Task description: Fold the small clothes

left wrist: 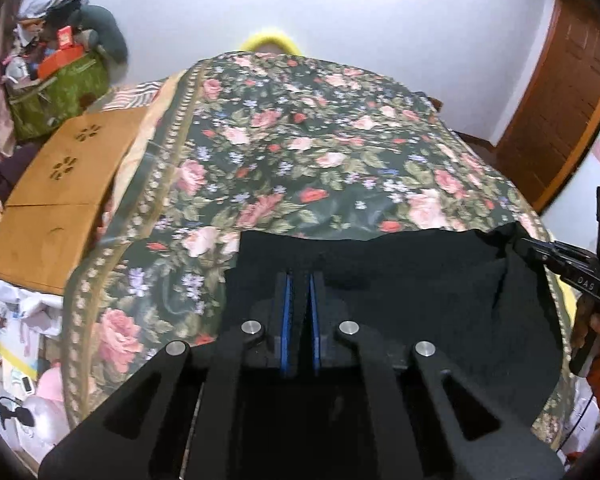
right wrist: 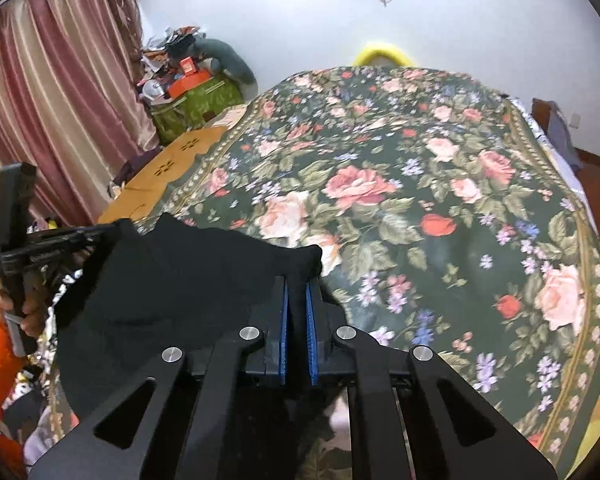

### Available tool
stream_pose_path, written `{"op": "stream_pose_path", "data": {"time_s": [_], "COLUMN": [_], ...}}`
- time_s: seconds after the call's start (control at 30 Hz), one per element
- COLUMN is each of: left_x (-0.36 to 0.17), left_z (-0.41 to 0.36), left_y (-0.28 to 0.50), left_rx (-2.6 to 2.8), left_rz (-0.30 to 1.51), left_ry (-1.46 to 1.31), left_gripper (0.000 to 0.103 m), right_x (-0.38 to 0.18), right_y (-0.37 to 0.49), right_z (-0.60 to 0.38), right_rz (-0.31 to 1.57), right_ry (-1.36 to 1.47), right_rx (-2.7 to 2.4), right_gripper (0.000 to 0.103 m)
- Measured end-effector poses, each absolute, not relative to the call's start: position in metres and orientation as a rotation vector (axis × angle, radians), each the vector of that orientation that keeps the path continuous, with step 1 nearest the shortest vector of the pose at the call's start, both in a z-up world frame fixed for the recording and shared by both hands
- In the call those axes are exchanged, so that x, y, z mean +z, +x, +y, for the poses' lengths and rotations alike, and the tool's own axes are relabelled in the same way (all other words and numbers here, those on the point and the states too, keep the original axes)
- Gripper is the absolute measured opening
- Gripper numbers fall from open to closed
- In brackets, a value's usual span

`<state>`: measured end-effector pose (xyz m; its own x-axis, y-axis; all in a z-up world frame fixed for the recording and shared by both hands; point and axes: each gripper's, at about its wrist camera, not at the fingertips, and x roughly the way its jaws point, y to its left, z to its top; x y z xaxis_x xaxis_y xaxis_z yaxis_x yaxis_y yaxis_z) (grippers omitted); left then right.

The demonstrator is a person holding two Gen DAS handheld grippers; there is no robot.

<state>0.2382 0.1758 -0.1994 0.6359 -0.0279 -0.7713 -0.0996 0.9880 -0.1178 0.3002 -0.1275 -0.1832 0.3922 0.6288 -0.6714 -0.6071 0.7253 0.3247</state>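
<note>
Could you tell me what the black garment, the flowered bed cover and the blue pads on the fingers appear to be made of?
Black garment: soft matte knit or fleece, probably; it sags between the grips and shows no sheen.
Flowered bed cover: smooth woven cloth with a printed rose pattern, slightly glossy.
Blue pads: likely ribbed rubber or plastic, judging by the fine ridges along their edges.

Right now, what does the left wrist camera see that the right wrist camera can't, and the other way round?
Only the left view shows the brown wooden door. Only the right view shows the pink curtains. Both show the black garment on the floral bedspread, the left gripper and right gripper each shut on its cloth, and the green bag of clutter.
</note>
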Motion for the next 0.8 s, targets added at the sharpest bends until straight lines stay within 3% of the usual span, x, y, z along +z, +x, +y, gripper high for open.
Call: {"op": "stream_pose_path", "data": {"time_s": [0.27,0.37,0.53,0.6,0.7,0.8], "left_x": [-0.249,-0.244,-0.217,-0.199,-0.167,-0.126], "left_z": [0.180,0.180,0.179,0.175,0.168,0.156], "left_y": [0.258,0.254,0.235,0.225,0.206,0.181], "left_rx": [0.070,0.104,0.150,0.174,0.170,0.152], "left_rz": [1.048,1.044,1.012,0.985,0.918,0.810], "left_ry": [-0.180,-0.145,-0.096,-0.058,-0.039,-0.053], "left_gripper": [0.010,0.018,0.026,0.026,0.028,0.044], "right_x": [-0.211,-0.205,-0.176,-0.155,-0.124,-0.087], "right_y": [0.310,0.311,0.300,0.288,0.270,0.246], "right_z": [-0.117,-0.120,-0.131,-0.138,-0.143,-0.148], "right_rz": [0.961,0.972,0.930,0.883,0.805,0.717], "right_ry": [0.003,-0.016,-0.060,-0.046,-0.020,0.019], "right_rx": [0.746,0.729,0.690,0.688,0.702,0.731], "right_gripper": [0.008,0.012,0.019,0.030,0.033,0.035]}}
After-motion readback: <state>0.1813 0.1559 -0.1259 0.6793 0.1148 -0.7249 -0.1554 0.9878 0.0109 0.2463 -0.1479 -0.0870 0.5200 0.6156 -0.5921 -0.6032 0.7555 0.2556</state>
